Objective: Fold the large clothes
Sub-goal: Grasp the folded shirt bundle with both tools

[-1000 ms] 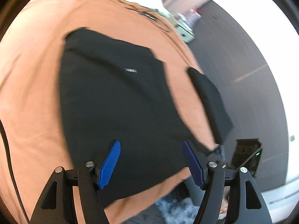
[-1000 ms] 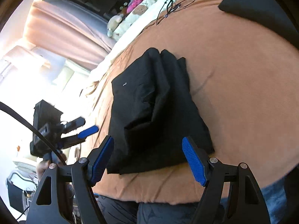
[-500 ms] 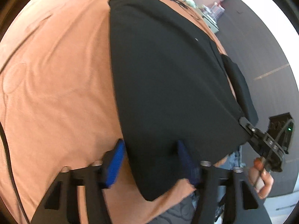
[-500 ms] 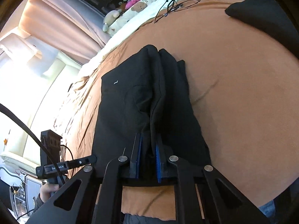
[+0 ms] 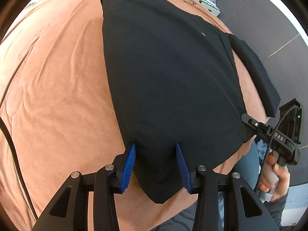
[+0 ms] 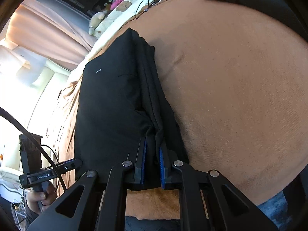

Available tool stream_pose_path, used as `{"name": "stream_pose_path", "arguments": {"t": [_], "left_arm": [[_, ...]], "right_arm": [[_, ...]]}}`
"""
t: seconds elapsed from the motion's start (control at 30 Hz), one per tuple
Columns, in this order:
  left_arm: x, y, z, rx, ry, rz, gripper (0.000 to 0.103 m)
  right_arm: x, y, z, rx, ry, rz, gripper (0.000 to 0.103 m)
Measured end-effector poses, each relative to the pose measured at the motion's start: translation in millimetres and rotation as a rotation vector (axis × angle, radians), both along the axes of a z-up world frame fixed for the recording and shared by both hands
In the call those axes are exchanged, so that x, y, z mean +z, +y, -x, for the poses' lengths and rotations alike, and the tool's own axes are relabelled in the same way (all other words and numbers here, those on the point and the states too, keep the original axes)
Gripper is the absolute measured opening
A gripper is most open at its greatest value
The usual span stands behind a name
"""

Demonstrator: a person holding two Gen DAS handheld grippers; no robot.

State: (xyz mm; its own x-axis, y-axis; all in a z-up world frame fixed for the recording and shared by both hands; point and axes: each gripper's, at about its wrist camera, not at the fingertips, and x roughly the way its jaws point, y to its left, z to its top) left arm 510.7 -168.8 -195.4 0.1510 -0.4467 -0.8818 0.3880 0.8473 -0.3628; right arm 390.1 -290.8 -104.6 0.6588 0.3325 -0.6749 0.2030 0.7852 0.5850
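Both grippers meet the black garment: right gripper pinches its edge; left gripper straddles it, seemingly half-wide.

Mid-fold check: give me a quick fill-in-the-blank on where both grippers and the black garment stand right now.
1. The right gripper is shut on the black folded garment, while the left gripper is ____.
2. The garment lies on an ____ blanket.
3. The left gripper's blue pads straddle the garment's near ____.

Missing words: open; orange; corner
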Motion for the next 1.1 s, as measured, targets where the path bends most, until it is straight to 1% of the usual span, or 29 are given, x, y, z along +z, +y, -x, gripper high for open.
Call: {"name": "stream_pose_path", "arguments": {"t": [0.03, 0.07, 0.1, 0.13, 0.17, 0.2, 0.23, 0.27, 0.33, 0.4, 0.47, 0.5, 0.57, 0.73, 0.97, 1.1], "left_arm": [[2.7, 2.4, -1.7, 0.0, 0.006, 0.011, 0.045], [4.2, 7.7, -2.4, 0.002, 0.012, 0.021, 0.045], [6.1, 13.8, -3.8, 0.005, 0.017, 0.035, 0.045], [10.3, 21.2, -1.5, 0.007, 0.017, 0.044, 0.047], [13.0, 24.0, -4.9, 0.012, 0.014, 0.055, 0.049], [15.8, 26.6, -8.9, 0.022, 0.011, 0.069, 0.054], [18.0, 30.0, -9.3, 0.028, 0.007, 0.081, 0.059], [21.2, 32.9, -14.8, 0.04, 0.001, 0.1, 0.061], [24.5, 36.7, -20.2, 0.056, -0.006, 0.115, 0.064], [26.4, 40.9, -27.0, 0.073, -0.007, 0.124, 0.064], [25.6, 43.1, -37.0, 0.096, -0.003, 0.134, 0.064], [26.1, 43.1, -37.4, 0.102, -0.002, 0.138, 0.064], [28.3, 49.0, -50.5, 0.115, 0.0, 0.147, 0.064], [20.6, 48.4, -71.6, 0.143, 0.021, 0.174, 0.064], [8.8, 42.1, -94.9, 0.176, 0.035, 0.179, 0.064], [1.6, 40.0, -106.0, 0.189, 0.043, 0.195, 0.064]], "right_arm": [[5.8, 1.4, 0.3, 0.002, 0.0, 0.012, 0.008], [10.8, 2.6, 0.5, 0.008, -0.002, 0.018, 0.013], [17.9, 3.0, 1.0, 0.017, -0.003, 0.016, 0.015], [20.7, -1.6, 1.5, 0.022, 0.0, 0.017, 0.019], [26.2, -3.5, 2.0, 0.026, -0.006, 0.021, 0.029], [34.3, -5.4, 2.6, 0.029, -0.022, 0.034, 0.039], [41.2, -7.5, 1.9, 0.029, -0.04, 0.048, 0.069], [46.8, -9.3, 1.4, 0.028, -0.057, 0.056, 0.083], [60.2, -12.6, -3.0, 0.038, -0.095, 0.075, 0.083], [66.2, -14.2, -11.7, 0.065, -0.095, 0.077, 0.083], [67.5, -17.1, -25.5, 0.102, -0.075, 0.08, 0.083], [65.6, -18.6, -32.3, 0.126, -0.063, 0.072, 0.083], [60.1, -22.7, -49.6, 0.163, -0.032, 0.051, 0.083], [44.4, -41.7, -86.6, 0.248, 0.002, -0.046, 0.083], [25.8, -56.9, -127.4, 0.295, 0.058, -0.095, 0.083], [22.1, -66.0, -138.1, 0.321, 0.046, -0.156, 0.083]]}}
